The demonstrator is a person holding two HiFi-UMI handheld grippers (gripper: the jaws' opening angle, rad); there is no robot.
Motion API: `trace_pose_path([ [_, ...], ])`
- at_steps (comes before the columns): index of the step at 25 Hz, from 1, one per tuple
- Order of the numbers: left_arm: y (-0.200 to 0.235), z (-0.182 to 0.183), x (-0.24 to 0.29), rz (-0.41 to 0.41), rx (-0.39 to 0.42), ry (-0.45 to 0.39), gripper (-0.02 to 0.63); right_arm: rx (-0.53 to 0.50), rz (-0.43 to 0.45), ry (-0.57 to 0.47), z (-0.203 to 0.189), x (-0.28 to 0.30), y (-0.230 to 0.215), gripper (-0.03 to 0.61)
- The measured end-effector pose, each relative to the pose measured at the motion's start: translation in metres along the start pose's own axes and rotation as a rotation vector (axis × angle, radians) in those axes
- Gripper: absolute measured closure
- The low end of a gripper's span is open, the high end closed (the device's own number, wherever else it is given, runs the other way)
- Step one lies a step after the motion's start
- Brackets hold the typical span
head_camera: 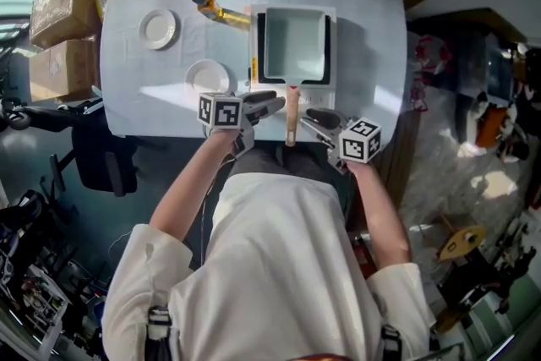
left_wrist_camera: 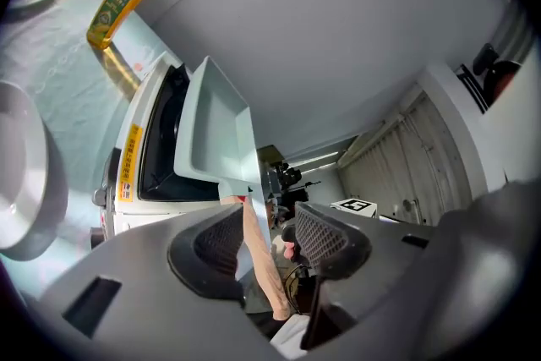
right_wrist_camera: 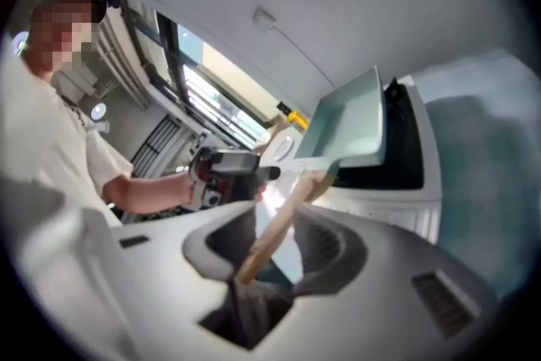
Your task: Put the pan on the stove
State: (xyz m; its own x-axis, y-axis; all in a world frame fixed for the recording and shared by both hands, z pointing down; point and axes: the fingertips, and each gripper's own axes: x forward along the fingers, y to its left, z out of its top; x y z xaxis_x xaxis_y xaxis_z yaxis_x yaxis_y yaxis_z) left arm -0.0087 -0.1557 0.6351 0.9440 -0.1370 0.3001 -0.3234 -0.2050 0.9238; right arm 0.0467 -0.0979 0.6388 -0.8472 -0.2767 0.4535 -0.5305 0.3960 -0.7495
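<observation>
Pan [head_camera: 295, 42] sits on the stove [head_camera: 296, 9], wooden handle [head_camera: 292, 121] toward 6 o'clock, flanked by left gripper [head_camera: 275, 103] at 9 and right gripper [head_camera: 311, 116] at 3 o'clock, jaws slack, clamping nothing; judged rigid, front-heavy, smooth: best gripped on the handle.

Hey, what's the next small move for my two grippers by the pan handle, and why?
Probably draw both grippers straight back from the handle. The pan already appears to sit on the stove, and the left gripper and right gripper flank the handle with jaws apart, gripping nothing, so only a clean retreat without nudging it seems left.
</observation>
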Motion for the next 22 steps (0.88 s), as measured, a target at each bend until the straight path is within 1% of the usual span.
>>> trace_pose_path([
  [2,-0.008,0.006,-0.005,0.019,0.071,-0.009,0.429,-0.029,-0.021,-0.032,0.008,-0.004,0.005,0.447],
  [3,-0.014,0.008,-0.007,0.022,0.107,-0.019,0.458,-0.047,-0.035,-0.048,0.012,-0.006,0.007,0.466],
  [5,-0.027,0.011,-0.013,0.013,0.168,-0.044,0.501,-0.086,-0.067,-0.081,0.021,-0.012,0.012,0.494],
  [7,-0.038,0.016,-0.021,0.015,0.216,-0.075,0.545,-0.121,-0.095,-0.113,0.031,-0.018,0.018,0.514],
  [10,-0.050,0.020,-0.029,0.032,0.263,-0.121,0.586,-0.170,-0.122,-0.137,0.039,-0.025,0.027,0.529],
  [13,-0.059,0.021,-0.032,0.057,0.312,-0.159,0.591,-0.229,-0.143,-0.145,0.044,-0.031,0.032,0.538],
  [18,-0.081,0.010,-0.034,0.122,0.428,-0.226,0.591,-0.321,-0.196,-0.167,0.043,-0.049,0.038,0.543],
  [22,-0.100,-0.003,-0.044,0.173,0.478,-0.301,0.591,-0.381,-0.225,-0.204,0.038,-0.067,0.048,0.543],
])
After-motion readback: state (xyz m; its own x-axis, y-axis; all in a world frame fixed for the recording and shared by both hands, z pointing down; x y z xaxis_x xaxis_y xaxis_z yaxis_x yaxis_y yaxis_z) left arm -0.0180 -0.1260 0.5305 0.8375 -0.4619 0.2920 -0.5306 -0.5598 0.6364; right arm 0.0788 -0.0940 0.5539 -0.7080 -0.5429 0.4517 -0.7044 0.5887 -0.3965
